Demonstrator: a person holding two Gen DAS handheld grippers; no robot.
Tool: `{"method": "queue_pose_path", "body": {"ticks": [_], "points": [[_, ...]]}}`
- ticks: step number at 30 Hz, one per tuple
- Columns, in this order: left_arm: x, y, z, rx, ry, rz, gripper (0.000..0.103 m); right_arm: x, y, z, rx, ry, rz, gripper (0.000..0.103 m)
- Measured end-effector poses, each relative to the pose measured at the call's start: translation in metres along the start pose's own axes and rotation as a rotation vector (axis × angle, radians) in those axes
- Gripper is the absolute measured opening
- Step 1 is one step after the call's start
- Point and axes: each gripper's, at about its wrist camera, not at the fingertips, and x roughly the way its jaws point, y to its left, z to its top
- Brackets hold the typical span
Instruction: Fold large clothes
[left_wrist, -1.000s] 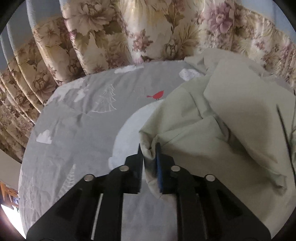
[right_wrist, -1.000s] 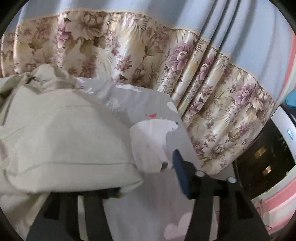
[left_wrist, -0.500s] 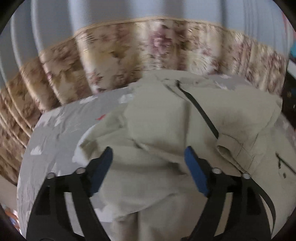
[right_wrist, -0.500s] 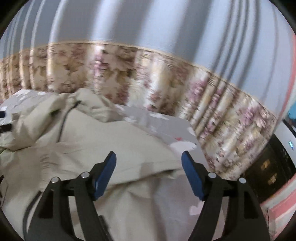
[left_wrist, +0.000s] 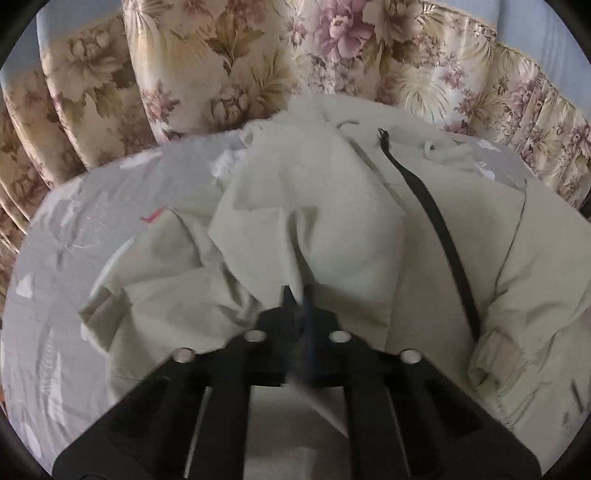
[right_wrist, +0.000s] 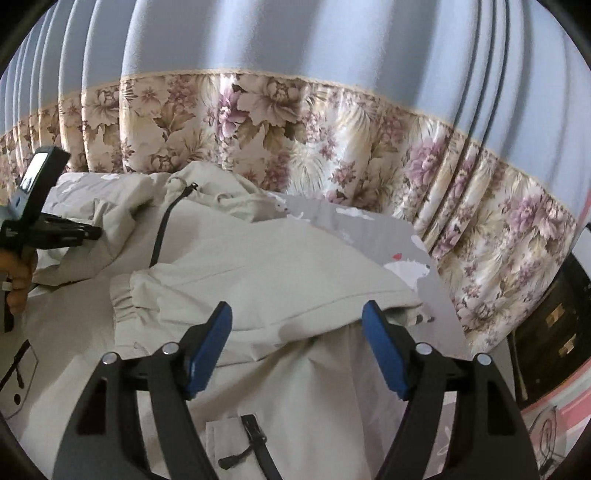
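Observation:
A large pale beige jacket (left_wrist: 369, 229) with a black zipper (left_wrist: 439, 229) lies crumpled on the bed. My left gripper (left_wrist: 300, 301) is shut, and a raised fold of the jacket runs into its tips; the picture is blurred there. It also shows in the right wrist view as the left gripper (right_wrist: 90, 232), its tip against a sleeve at the far left, with a person's hand (right_wrist: 16, 284) on its handle. My right gripper (right_wrist: 295, 332) stands open above a folded-over sleeve (right_wrist: 266, 280) of the jacket (right_wrist: 314, 387), its blue pads (right_wrist: 208, 347) clear of the cloth.
The bed has a grey sheet (left_wrist: 74, 280) with white and red prints. A floral and blue curtain (right_wrist: 295, 122) hangs close behind the bed. At the right edge is a dark window (right_wrist: 554, 325).
My left gripper let go of the jacket's edge, opened wide, moved right over the jacket and shut on a fold. My right gripper drew back and up from the sleeve and stands wider.

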Motion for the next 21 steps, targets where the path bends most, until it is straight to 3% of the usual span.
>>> {"method": "queue_pose_path", "body": {"ticks": [2,6,9,10,11,12,14,17,19,21], "points": [[-0.015,0.018,-0.004,-0.027,-0.056,0.076,0.001,0.003,-0.005,-0.001,0.012,0.004,-0.010,0.073],[-0.061,0.107,-0.016,-0.207,-0.138,0.291,0.001,0.011,-0.017,-0.002,0.041,0.008,-0.026,0.073],[-0.083,0.179,-0.038,-0.316,-0.121,0.458,0.001,0.018,-0.018,-0.002,0.040,0.005,-0.030,0.073],[-0.087,0.199,-0.048,-0.335,-0.103,0.516,0.006,0.019,-0.018,-0.001,0.040,0.006,-0.029,0.073],[-0.087,0.212,-0.055,-0.343,-0.071,0.553,0.016,0.021,-0.019,-0.001,0.043,0.008,-0.026,0.073],[-0.092,0.228,-0.067,-0.380,-0.055,0.577,0.018,0.023,-0.019,0.000,0.047,0.007,-0.025,0.073],[-0.104,0.242,-0.082,-0.427,-0.061,0.635,0.070,0.026,-0.021,0.001,0.055,0.005,-0.022,0.073],[-0.129,0.228,-0.087,-0.413,-0.141,0.642,0.077,0.028,-0.023,0.001,0.063,0.007,-0.021,0.073],[-0.137,0.201,-0.078,-0.380,-0.179,0.540,0.079,0.027,-0.023,0.002,0.063,0.007,-0.022,0.073],[-0.134,0.162,-0.066,-0.344,-0.181,0.373,0.084,0.026,-0.024,0.001,0.062,0.006,-0.022,0.073]]}}
